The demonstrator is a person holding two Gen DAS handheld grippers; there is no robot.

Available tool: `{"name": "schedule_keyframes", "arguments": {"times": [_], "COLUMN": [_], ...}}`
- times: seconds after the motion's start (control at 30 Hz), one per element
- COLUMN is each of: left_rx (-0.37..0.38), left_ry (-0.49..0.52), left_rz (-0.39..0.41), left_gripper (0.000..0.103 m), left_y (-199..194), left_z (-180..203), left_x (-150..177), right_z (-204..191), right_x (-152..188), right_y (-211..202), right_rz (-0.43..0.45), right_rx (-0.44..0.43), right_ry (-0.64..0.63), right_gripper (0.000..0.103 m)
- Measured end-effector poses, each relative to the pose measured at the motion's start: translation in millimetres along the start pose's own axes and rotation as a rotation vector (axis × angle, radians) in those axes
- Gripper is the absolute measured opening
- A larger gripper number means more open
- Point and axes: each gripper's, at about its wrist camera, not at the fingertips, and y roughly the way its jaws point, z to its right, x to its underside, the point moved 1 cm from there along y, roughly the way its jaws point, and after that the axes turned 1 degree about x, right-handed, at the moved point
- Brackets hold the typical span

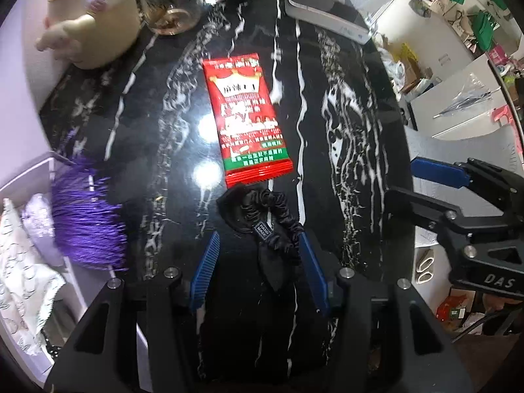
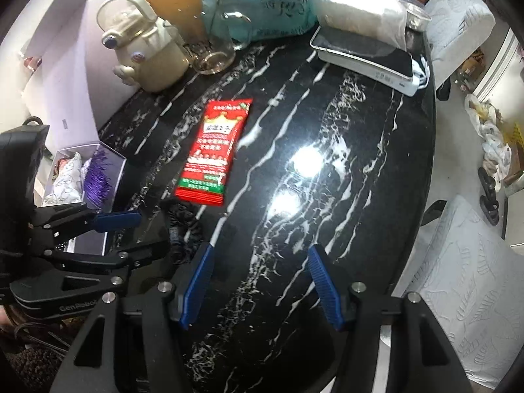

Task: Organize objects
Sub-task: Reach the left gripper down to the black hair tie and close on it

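Left tongs (image 1: 258, 245) spread wide over the black marble table (image 1: 353, 137), blue pads flanking a black hair scrunchie (image 1: 262, 226) lying between them; contact unclear. Just beyond the tips, a red snack packet (image 1: 247, 119) lying flat, long axis pointing away, green band nearest. Right tongs (image 2: 260, 258) spread wide, empty, above bare marble, packet ahead-left.

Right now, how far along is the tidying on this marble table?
Partly done, it seems: the white storage box already holds a patterned pouch and a purple tassel. In hand: the left gripper straddles the black hair scrunchie, fingers open, not yet clamped. Left: the red snack packet lies loose on the table; the right gripper is open and holds nothing.
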Motion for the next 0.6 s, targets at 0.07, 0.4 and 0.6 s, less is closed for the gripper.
{"name": "schedule_keyframes", "arguments": {"times": [0.07, 0.4, 0.6], "left_rx": [0.009, -0.038, -0.048], "left_ry": [-0.009, -0.03, -0.093], "left_rz": [-0.02, -0.042, -0.038], "left_gripper": [0.049, 0.021, 0.016], "left_y": [9.0, 31.4, 28.1], "left_z": [2.0, -2.8, -22.4], "left_x": [-0.7, -8.9, -7.6], "right_z": [4.2, 14.3, 1.3], "right_x": [0.2, -7.7, -21.4], "right_y": [3.4, 23.6, 33.2], "right_rz": [-0.01, -0.037, -0.025], "right_rx": [-0.006, -0.036, -0.07], "right_ry": [0.004, 0.014, -0.023], "right_gripper": [0.06, 0.06, 0.06]}}
